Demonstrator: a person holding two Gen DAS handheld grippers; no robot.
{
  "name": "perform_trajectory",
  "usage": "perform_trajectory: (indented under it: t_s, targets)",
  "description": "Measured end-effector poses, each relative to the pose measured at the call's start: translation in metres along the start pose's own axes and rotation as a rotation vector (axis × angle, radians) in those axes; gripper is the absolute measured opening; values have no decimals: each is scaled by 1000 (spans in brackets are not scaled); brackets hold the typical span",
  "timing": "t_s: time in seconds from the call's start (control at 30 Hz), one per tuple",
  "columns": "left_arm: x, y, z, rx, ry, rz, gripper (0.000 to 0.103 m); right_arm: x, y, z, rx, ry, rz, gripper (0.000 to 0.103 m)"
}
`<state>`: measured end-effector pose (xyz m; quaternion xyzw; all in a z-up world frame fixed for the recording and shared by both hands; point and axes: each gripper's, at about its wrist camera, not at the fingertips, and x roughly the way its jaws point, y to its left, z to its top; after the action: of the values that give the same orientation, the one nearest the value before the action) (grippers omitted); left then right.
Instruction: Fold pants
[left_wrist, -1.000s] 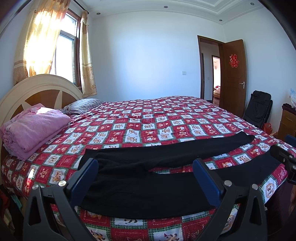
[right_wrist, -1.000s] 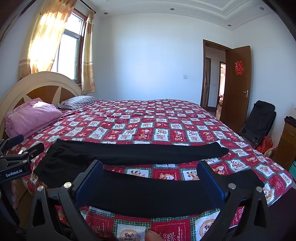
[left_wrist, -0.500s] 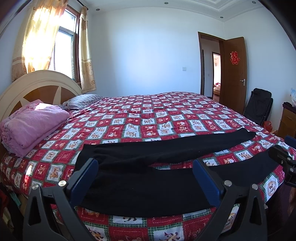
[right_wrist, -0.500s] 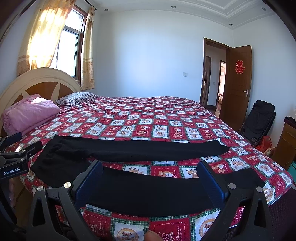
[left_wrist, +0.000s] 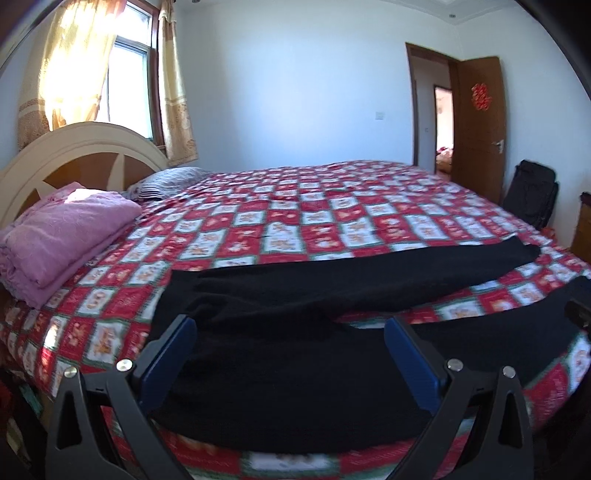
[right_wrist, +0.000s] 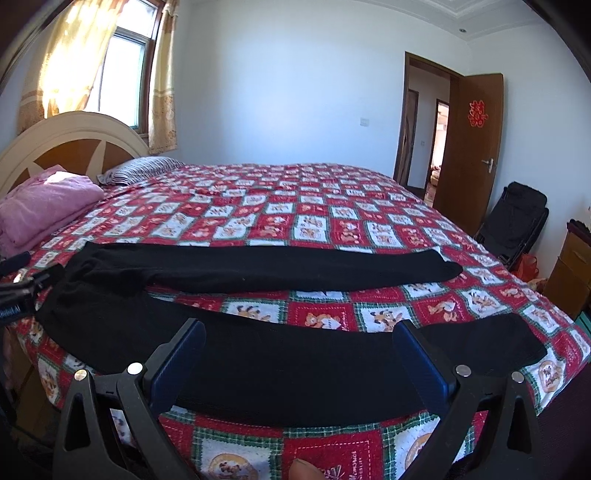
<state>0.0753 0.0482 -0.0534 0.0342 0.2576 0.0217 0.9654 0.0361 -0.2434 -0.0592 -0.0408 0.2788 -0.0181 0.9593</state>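
The left gripper (left_wrist: 290, 343) is held low at the near bed edge, fingers spread wide, nothing between them. The right gripper (right_wrist: 299, 347) is held likewise, released and empty. The black pants (right_wrist: 258, 321) are laid flat across the patchwork quilt (right_wrist: 314, 206), waist toward 9 o'clock, legs parted toward 3 o'clock. The near leg is seen directly ahead of the right gripper; the seat lies at 12 o'clock of the left gripper.

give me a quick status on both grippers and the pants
Left gripper open, empty, over the waist end. Right gripper open, empty, over the near leg. Black pants flat on the bedspread, legs apart, unfolded. Nothing in the way.
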Motion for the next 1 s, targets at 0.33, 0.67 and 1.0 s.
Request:
perform_trajectory:
  t_s: [0.33,0.67,1.0]
  targets:
    - [99,86,27,43,94,127,103,68,-22,10,4,134,-99,102]
    - [175,132,28,12,225,164,103,130,-43,31,-61,202,-189,102]
    - [220,150,25,-16,333,125,103,185,-77,50,-48,290,-189,102]
